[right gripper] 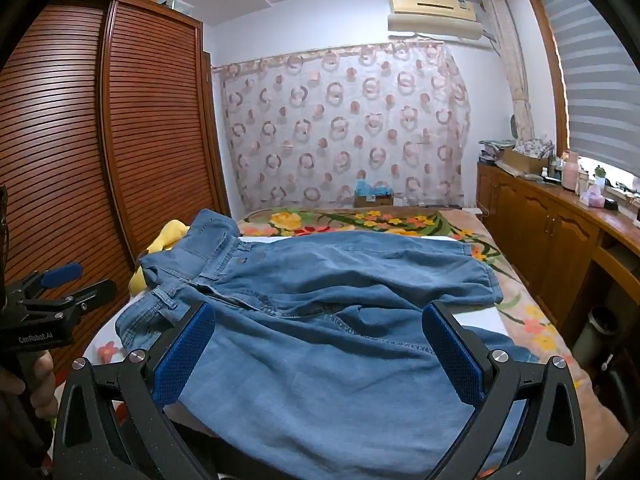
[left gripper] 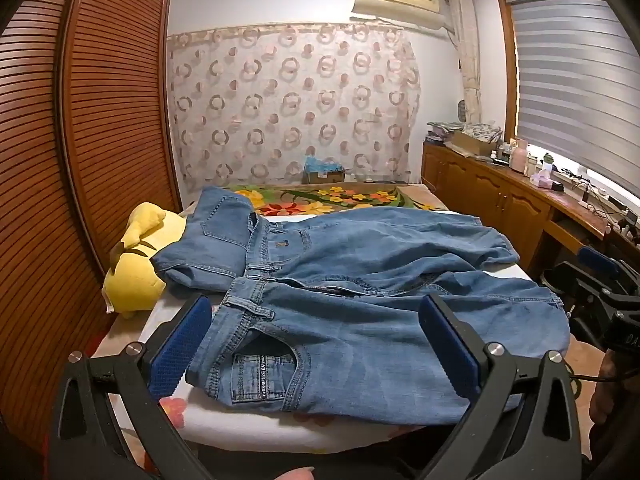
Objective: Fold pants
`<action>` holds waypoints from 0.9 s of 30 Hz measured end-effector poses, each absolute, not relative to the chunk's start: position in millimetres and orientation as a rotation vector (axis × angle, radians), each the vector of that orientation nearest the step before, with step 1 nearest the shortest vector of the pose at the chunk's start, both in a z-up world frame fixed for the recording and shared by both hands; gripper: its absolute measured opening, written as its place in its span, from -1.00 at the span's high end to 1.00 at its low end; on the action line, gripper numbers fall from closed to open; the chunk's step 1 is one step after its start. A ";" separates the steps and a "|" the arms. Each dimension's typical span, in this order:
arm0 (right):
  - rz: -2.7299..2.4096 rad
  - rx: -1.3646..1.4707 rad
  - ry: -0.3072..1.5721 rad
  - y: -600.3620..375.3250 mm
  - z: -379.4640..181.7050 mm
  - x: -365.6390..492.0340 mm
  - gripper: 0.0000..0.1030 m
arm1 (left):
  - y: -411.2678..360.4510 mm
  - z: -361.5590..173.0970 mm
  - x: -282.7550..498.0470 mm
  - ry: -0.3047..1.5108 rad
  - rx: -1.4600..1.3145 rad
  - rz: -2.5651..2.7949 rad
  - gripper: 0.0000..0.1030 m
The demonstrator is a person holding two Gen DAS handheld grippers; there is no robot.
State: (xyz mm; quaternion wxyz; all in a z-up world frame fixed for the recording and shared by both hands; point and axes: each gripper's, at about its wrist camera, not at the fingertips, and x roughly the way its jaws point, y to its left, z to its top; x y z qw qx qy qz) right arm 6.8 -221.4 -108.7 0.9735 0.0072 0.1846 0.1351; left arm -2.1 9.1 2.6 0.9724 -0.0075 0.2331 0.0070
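Observation:
Blue denim pants [left gripper: 340,280] lie spread on the bed, waistband to the left, legs running right; they also show in the right wrist view [right gripper: 320,320]. My left gripper [left gripper: 316,340] is open, its blue pads either side of the near front pocket, a little above the cloth. My right gripper [right gripper: 320,348] is open over the near leg. The right gripper also shows at the right edge of the left wrist view [left gripper: 600,284]. The left gripper also shows at the left edge of the right wrist view [right gripper: 60,288].
A yellow plush toy [left gripper: 136,256] lies left of the waistband. The bed [left gripper: 320,196] has a floral blanket. A slatted wooden wardrobe [left gripper: 80,140] stands left, a wooden cabinet [left gripper: 500,192] with clutter right, a patterned curtain [left gripper: 296,104] behind.

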 end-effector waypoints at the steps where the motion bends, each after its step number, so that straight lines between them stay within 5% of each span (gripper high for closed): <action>1: 0.275 0.015 0.374 -222.3 -108.5 7.4 -1.00 | 4.9 1.0 -0.5 0.472 -0.013 0.017 -1.00; 27: 0.280 0.016 0.373 -221.6 -108.4 7.3 -1.00 | 3.5 0.8 -0.7 0.471 -0.010 0.020 -1.00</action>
